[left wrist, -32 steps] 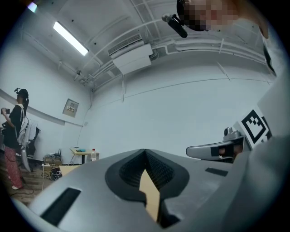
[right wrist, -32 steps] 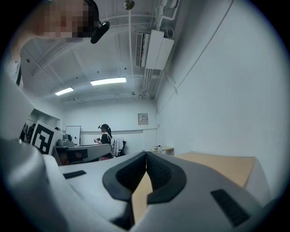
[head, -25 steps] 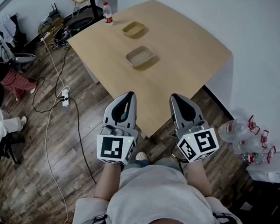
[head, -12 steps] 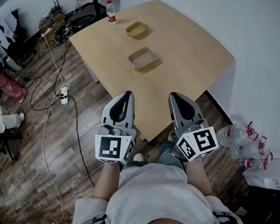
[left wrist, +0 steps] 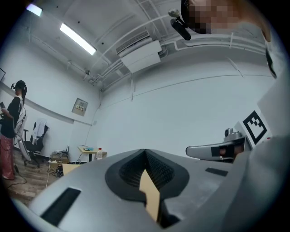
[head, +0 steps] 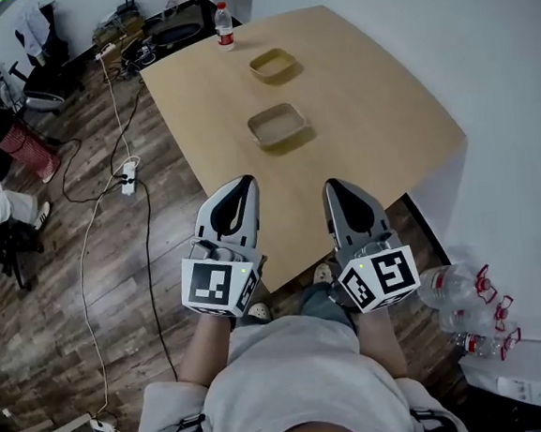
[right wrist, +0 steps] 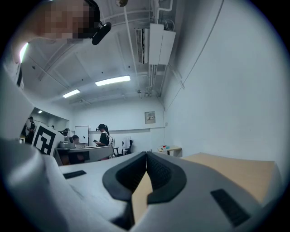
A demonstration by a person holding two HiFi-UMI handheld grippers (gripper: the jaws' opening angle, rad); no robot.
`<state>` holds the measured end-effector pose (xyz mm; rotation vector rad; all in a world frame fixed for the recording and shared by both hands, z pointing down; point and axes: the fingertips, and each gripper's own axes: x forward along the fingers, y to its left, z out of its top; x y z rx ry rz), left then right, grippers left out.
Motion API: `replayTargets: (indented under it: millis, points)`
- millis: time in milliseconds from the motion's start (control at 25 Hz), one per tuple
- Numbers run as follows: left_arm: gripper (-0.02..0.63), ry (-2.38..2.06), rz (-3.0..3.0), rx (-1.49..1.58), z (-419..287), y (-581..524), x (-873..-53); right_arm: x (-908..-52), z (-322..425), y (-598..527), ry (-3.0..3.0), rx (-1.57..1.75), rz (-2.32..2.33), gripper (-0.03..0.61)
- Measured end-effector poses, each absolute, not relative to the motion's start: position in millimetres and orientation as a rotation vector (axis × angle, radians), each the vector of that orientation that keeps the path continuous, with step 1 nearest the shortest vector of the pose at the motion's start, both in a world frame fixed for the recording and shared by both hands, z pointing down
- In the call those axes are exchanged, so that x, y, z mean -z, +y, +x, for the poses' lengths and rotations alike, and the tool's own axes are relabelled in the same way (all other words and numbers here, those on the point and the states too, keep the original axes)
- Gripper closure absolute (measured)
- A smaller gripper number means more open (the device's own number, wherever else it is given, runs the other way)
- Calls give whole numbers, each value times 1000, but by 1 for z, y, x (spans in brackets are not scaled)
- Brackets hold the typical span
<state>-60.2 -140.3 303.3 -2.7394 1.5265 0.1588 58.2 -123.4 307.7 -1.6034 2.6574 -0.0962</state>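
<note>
In the head view my left gripper [head: 243, 184] and right gripper [head: 333, 188] are held side by side above the near edge of a light wooden table [head: 375, 117]. Both point forward and up, shut with nothing between their jaws. In the left gripper view the left gripper [left wrist: 145, 152] has its black pads closed together, and the right gripper's side [left wrist: 217, 149] shows at right. The right gripper [right wrist: 146, 155] looks the same in its own view. Two shallow tan trays [head: 277, 124] [head: 272, 64] and a plastic bottle [head: 224, 26] stand farther along the table.
A cable and power strip [head: 128, 174] lie on the wood floor left of the table. Several water bottles [head: 460, 290] lie on the floor by the white wall at right. A person [right wrist: 105, 138] stands at the room's far end; chairs [head: 47, 84] are at upper left.
The head view has shifted so the table and trays sit a little lower and to the right in frame. Both grippers keep the same shut pose side by side.
</note>
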Motion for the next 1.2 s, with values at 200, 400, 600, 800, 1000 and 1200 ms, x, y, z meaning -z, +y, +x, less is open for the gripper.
replayTargets:
  millis: [200,400,600,800,1000,1200]
  points:
    - [598,1609,-2684,-142,-36,-160,-301,-305,83,-154,2700,108,-1517,568]
    - [598,1700,-2627,-125,-16,-184,-306,-312,105,-185,2736,139,-1431,568]
    - [598,1787,-2572,-108,5,-199,-311,-318,124,-210,2789,162,-1335,568]
    - [598,1877,-2510,-94,23,-213,-315,-323,141,-232,2841,174,-1237,568]
    - [598,1963,-2449,-75,36,-223,-315,-326,151,-251,2877,211,-1155,568]
    - [598,2046,-2382,-60,42,-227,-318,-332,153,-261,2921,232,-1050,568]
